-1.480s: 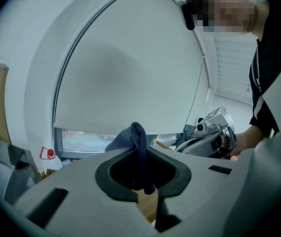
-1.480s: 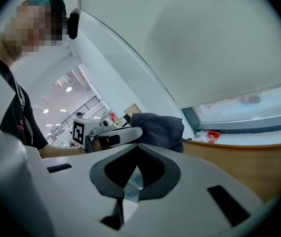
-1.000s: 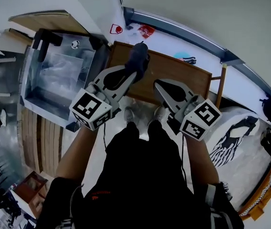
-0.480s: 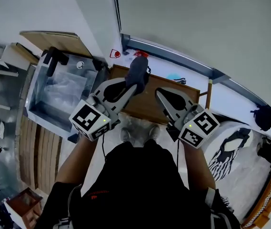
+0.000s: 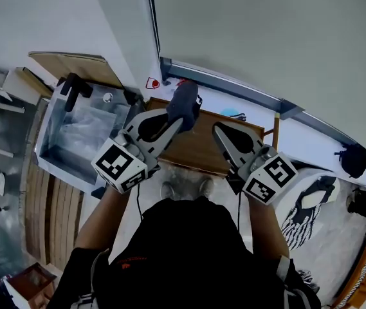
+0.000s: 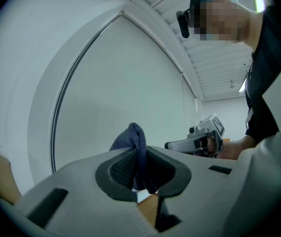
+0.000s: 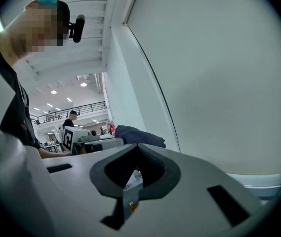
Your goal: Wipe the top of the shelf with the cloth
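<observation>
The soft dark blue cloth (image 5: 186,100) is pinched tight in the left gripper (image 5: 180,113), up in the air over the far left part of the brown wooden shelf top (image 5: 199,150). It looks light and floppy, so it will likely fold when pressed down. Holding the bunched middle seems best. The right gripper (image 5: 220,131) is closed and holds nothing. The shelf top looks bare, with a big grey box (image 5: 73,131) near its left edge and a wall behind
</observation>
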The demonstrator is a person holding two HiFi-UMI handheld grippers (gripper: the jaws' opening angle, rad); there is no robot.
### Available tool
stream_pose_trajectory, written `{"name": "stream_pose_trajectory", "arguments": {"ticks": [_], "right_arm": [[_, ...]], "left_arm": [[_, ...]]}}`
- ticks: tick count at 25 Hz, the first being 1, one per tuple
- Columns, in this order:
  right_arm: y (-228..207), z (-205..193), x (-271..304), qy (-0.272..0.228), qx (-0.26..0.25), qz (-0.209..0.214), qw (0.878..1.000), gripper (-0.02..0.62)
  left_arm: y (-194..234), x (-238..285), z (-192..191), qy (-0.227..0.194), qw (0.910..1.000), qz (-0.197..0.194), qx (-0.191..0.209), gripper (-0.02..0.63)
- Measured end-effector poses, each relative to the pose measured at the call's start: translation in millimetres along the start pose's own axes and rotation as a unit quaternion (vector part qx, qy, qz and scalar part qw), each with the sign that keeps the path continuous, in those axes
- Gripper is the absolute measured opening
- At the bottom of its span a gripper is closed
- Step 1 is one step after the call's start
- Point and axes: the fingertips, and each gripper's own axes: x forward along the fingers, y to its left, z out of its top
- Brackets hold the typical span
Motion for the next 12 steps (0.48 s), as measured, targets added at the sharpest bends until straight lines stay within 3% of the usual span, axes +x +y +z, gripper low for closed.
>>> {"name": "stream_pose_trajectory", "arguments": {"ticks": [12], "right_arm": [[0.8, 3.4, -2.0, 0.004, -0.014, -0.010, 1.000, 0.003]], "left_arm": [[-6.0, 4.9, 3.2, -0.001, 1.0000, -0.009, -0.001, 0.051]]}}
